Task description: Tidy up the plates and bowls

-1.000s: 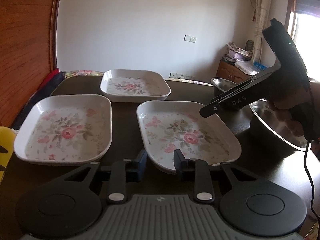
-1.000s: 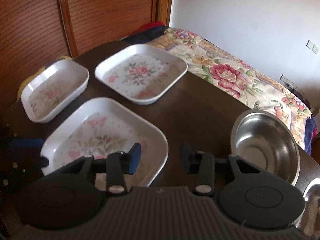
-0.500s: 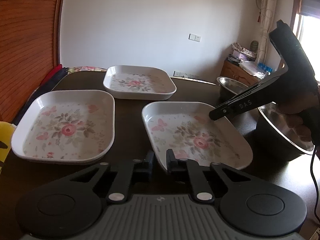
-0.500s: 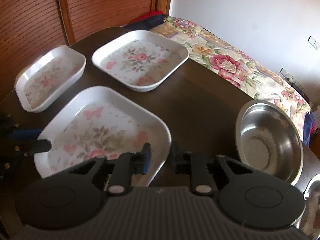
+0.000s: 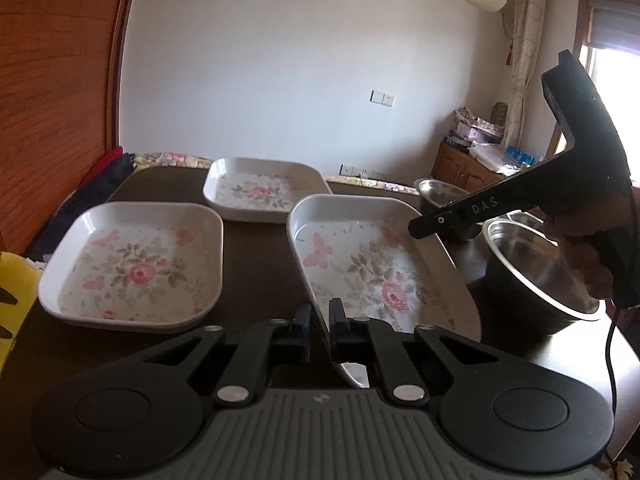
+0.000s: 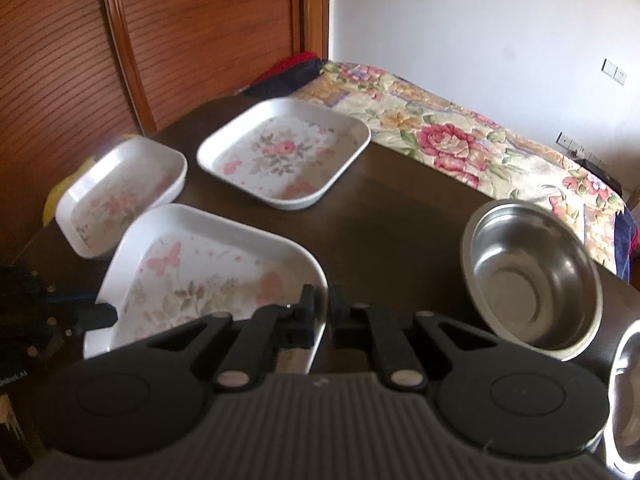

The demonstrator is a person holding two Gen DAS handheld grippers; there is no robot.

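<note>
Both grippers have just been closing on the nearest floral plate (image 5: 372, 268), the left gripper (image 5: 319, 322) pinching its near-left rim and the right gripper (image 6: 321, 312) its right corner, fingers narrow with the rim between them. The step looks like a two-handed lift; next it likely needs raising level and stacking on another plate. On the dark worktop (image 6: 400, 220) sit three plates and two steel bowls (image 6: 532, 276).

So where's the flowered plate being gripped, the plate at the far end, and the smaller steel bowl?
gripped plate (image 5: 372, 276), left wrist view, on its flowered floor
far plate (image 6: 280, 156), right wrist view, on its central rose
smaller steel bowl (image 6: 532, 276), right wrist view, on its inner wall
</note>
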